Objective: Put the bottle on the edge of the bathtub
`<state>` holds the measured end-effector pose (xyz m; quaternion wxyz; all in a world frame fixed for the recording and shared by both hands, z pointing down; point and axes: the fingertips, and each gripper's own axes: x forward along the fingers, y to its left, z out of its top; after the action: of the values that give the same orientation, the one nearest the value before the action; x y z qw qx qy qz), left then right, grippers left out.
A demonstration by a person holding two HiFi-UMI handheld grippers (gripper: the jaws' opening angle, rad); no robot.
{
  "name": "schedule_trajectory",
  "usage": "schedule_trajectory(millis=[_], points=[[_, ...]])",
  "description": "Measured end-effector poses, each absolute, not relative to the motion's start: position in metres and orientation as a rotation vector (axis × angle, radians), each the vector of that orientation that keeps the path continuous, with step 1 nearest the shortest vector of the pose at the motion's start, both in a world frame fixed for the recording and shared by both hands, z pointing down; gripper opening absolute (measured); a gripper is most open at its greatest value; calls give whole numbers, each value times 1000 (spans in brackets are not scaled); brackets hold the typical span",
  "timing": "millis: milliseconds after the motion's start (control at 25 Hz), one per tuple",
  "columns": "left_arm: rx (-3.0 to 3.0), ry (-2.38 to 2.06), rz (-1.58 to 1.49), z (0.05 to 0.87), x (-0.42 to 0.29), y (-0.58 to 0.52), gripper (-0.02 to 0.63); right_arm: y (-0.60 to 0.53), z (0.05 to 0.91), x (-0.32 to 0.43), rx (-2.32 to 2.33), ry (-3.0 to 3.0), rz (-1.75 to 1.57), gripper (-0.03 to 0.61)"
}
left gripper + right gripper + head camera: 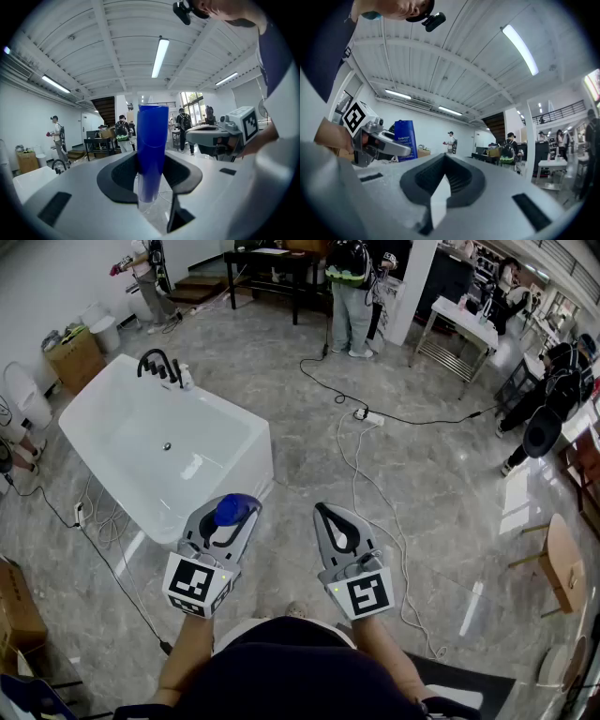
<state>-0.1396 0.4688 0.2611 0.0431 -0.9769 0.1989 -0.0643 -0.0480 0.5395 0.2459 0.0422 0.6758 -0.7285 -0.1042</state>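
Observation:
A white bathtub point(246, 420) stands on the floor at the left of the head view, with a black faucet point(157, 365) at its far end. My left gripper point(234, 513) is shut on a blue bottle point(232, 509), held just off the tub's near corner. In the left gripper view the bottle point(152, 140) stands upright between the dark pads of the left gripper point(151, 161). My right gripper point(325, 513) is beside it, shut with nothing in it. In its own view the right gripper point(444, 157) has its tips touching, and the blue bottle point(405, 139) shows at the left.
Cables point(361, 460) and a power strip point(371, 416) lie on the grey marble floor ahead. Several people stand at the back near a dark table point(277, 263). A cardboard box point(75, 357) and a toilet point(26, 395) are left of the tub. A wooden chair point(562, 563) is at the right.

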Motion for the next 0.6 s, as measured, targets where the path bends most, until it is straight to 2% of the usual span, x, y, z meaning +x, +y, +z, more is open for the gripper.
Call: schedule_trajectory(millis=[240,440,600], points=[[-3005,611,-225,267,-164,489,152,548,251,-82,2035,-2260,-270,2],[-3014,639,-198,267,-161,495,152,553,243,-80,2009,-2261,-347,2],[-3001,666,-171,270,-155,491,152,554,258,-67,2075,-2253,-254,2]])
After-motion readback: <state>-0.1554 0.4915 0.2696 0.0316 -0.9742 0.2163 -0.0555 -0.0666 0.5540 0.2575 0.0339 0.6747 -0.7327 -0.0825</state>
